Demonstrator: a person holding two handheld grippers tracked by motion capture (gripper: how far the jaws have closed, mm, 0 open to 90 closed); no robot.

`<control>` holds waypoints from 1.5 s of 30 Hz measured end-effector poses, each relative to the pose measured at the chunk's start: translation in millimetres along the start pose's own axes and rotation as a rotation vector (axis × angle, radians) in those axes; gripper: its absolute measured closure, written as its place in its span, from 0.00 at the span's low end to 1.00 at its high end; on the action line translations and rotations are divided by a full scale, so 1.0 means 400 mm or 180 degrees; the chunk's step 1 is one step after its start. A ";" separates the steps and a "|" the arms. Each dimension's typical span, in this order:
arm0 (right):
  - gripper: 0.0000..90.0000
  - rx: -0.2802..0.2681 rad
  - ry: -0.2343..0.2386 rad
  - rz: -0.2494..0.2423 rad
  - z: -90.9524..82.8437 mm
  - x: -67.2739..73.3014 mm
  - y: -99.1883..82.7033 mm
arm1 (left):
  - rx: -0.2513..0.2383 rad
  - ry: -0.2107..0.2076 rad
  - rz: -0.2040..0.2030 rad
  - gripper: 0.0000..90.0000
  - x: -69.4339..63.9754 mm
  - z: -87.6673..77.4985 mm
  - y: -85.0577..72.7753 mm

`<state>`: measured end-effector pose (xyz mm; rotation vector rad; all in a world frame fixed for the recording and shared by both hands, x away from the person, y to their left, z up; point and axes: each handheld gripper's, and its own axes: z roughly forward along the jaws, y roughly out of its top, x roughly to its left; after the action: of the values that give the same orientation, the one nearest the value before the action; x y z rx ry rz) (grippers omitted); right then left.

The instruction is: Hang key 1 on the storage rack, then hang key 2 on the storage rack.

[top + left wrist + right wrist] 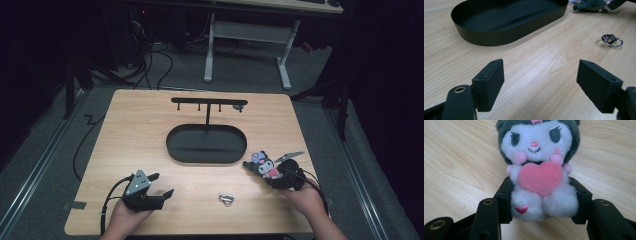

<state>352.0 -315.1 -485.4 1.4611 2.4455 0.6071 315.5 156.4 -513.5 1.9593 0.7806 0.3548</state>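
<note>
Right gripper (541,202) fingers (504,202) are clamped on the lower body of the plush toy (539,167), pads pressing both flanks, toy facing the gripper's camera with its pink heart in front; it sits on the table (130,130) just off the right end of the black oval tray (206,144). Left gripper (540,82) fingers (489,83) are spread wide with nothing between them, near the tray's front-left side, and the metal key ring (226,198) lies on the wood in front of the tray, between the two grippers.

Fluffy plush toy (537,170), matt black tray (506,23), wood-grain table (135,130), shiny metal ring (612,40)
</note>
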 end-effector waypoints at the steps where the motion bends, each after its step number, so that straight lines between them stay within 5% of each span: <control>1: 0.54 -0.0012 0.0008 -0.0015 -0.004 0.002 0.003 | -0.0012 -0.0008 -0.0019 0.25 0.001 -0.003 -0.001; 8: 0.54 -0.0173 0.0103 -0.0016 -0.046 0.032 0.019 | -0.0042 -0.0010 -0.0018 0.25 0.014 -0.007 0.000; 20: 0.54 -0.0100 0.0223 -0.0026 -0.068 0.066 0.024 | -0.0072 -0.0035 0.0025 0.25 0.006 0.005 0.014; 41: 0.54 -0.0226 0.0276 -0.0047 -0.110 0.077 0.062 | 0.0053 -0.0007 0.0094 0.25 -0.001 -0.006 -0.008; 45: 0.54 -0.0219 0.0288 -0.0091 -0.114 0.083 0.076 | -0.0024 0.0009 0.0042 0.25 0.002 -0.012 -0.003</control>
<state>341.8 -283.6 -430.5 1.3992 2.4820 0.7592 313.1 160.5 -512.3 1.9581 0.7675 0.3681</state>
